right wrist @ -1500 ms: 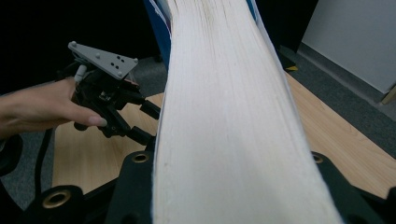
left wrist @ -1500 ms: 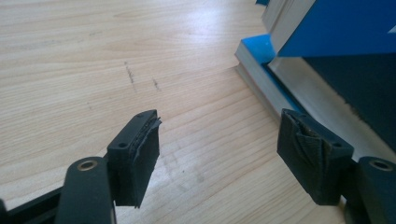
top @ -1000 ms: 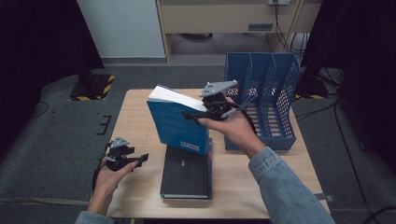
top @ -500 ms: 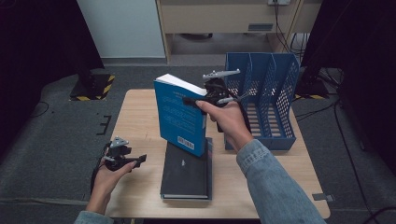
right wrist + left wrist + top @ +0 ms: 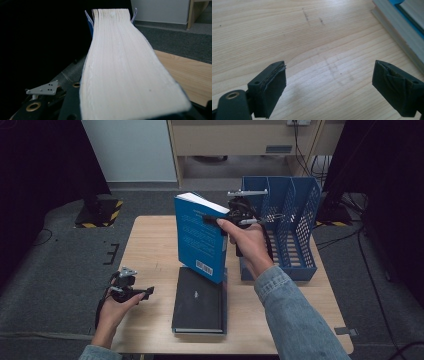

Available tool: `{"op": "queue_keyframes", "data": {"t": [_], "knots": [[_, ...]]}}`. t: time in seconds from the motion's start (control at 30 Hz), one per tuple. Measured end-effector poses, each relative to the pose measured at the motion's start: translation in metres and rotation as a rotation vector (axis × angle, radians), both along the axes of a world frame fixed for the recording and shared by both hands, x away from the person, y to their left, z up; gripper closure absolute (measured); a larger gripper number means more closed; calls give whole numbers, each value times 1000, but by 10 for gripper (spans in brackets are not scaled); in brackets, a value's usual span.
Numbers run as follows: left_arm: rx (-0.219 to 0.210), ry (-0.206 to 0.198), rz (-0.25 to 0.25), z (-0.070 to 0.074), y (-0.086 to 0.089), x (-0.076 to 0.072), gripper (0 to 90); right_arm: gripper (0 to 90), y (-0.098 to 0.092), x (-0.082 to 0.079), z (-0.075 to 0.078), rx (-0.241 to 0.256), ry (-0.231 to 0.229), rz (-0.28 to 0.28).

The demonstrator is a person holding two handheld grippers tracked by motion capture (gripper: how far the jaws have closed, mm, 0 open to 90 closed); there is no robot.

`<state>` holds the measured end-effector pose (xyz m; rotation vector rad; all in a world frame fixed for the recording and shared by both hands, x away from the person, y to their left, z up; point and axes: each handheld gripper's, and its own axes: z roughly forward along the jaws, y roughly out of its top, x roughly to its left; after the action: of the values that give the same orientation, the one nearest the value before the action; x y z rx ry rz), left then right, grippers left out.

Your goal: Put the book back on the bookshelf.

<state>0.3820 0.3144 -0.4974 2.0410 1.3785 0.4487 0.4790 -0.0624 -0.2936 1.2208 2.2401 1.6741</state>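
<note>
So the right tool (image 5: 216, 221) is clamped on the top edge of the blue book (image 5: 200, 240), holding it upright, raised over the black book (image 5: 199, 301) lying flat on the worktop (image 5: 150, 240). The blue rack (image 5: 285, 227) sits just behind that tool. In the right gripper view the page edges run straight out between the jaws. The left tool (image 5: 142, 293) is open, gripping nothing, low over bare wood, well off to the left of both books.
</note>
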Motion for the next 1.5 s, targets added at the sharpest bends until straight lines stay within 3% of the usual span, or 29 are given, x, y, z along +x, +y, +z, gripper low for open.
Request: {"op": "queue_keyframes", "data": {"t": [0.23,0.5,0.63,0.77,0.87,1.03,1.5], "knots": [[-24,63,12,-18,6,10,105,606,-13,-4,10,16,-20,-20],[-18,65,21,-25,7,15,77,605,-27,-7,15,8,-25,-45],[35,39,16,-28,2,18,70,605,-35,-9,17,11,-25,-58],[41,33,7,-29,1,18,45,605,-44,-11,17,14,-29,-75],[75,22,8,-31,0,17,41,605,-51,-13,16,16,-27,-84],[66,0,17,-34,-1,16,0,604,-64,-18,16,14,-25,-103],[57,-41,-2,-37,2,13,0,604,-97,-28,18,42,-33,-162]]}}
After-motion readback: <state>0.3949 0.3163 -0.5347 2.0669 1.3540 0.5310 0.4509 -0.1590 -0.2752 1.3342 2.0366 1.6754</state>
